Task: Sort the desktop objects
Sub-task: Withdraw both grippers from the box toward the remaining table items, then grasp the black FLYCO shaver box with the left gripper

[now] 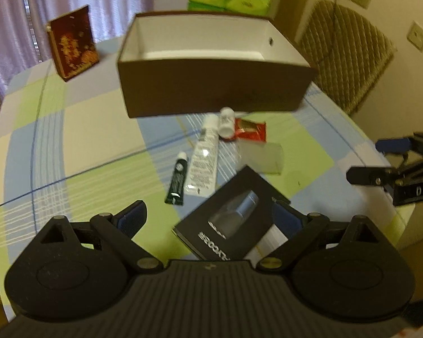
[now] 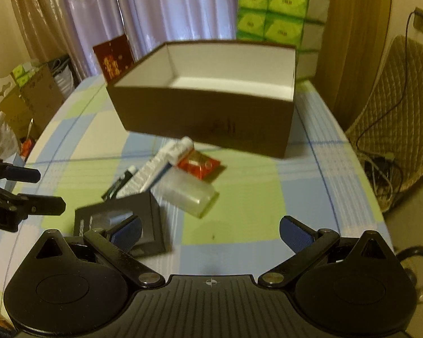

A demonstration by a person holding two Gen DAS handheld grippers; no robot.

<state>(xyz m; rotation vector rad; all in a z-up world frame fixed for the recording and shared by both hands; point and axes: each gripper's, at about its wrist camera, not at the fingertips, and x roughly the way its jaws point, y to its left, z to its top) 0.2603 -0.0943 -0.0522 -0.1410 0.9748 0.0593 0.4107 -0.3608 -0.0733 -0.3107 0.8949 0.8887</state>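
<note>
An open brown box [image 1: 211, 90] with white interior is standing at the far side. Nearer are lying a white tube [image 1: 204, 157], dark green tube [image 1: 177, 180], white bottle [image 1: 226, 121], red sachet [image 1: 251, 131], clear container [image 2: 187, 193] and black carton [image 1: 231, 222].

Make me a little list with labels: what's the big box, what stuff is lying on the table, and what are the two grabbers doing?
Box: brown box, open top, white inside, looks empty
Small things in front of it: white tube, dark green tube, white bottle, red packet, clear container
Nearest item: black carton
Left gripper: open, black carton between its fingers
Right gripper: open, holding nothing
Table: checked cloth, blue, green and white
</note>
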